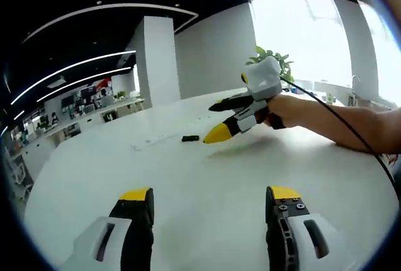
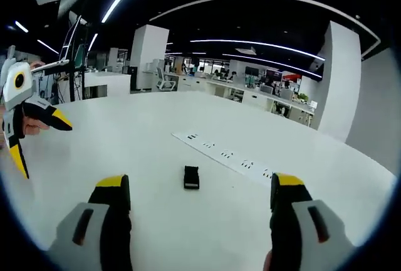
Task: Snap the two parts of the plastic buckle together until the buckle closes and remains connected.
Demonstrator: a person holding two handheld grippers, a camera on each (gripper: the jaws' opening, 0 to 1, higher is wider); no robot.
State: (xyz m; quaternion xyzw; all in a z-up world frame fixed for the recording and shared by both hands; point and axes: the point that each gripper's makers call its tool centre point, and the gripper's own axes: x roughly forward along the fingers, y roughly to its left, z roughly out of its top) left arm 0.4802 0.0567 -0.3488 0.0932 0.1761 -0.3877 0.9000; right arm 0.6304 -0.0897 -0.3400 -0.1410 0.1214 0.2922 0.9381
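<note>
1. My left gripper [image 1: 210, 205]: black jaws, yellow tips, grey-white housing.
2. My right gripper [image 2: 199, 196]: the same black, yellow and grey-white.
3. The buckle [image 2: 191, 177] is black all over.
4. The table [image 2: 156, 133] beneath it is plain white, unpatterned.
5. The power strip [image 2: 229, 157] is white, dotted with dark socket slots.
6. The plant [image 1: 276, 61] has green leaves.

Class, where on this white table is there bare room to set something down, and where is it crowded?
Bare table lies between the right gripper and the black buckle, and left of it toward the left gripper. It is crowded where the buckle lies beside the white power strip.
</note>
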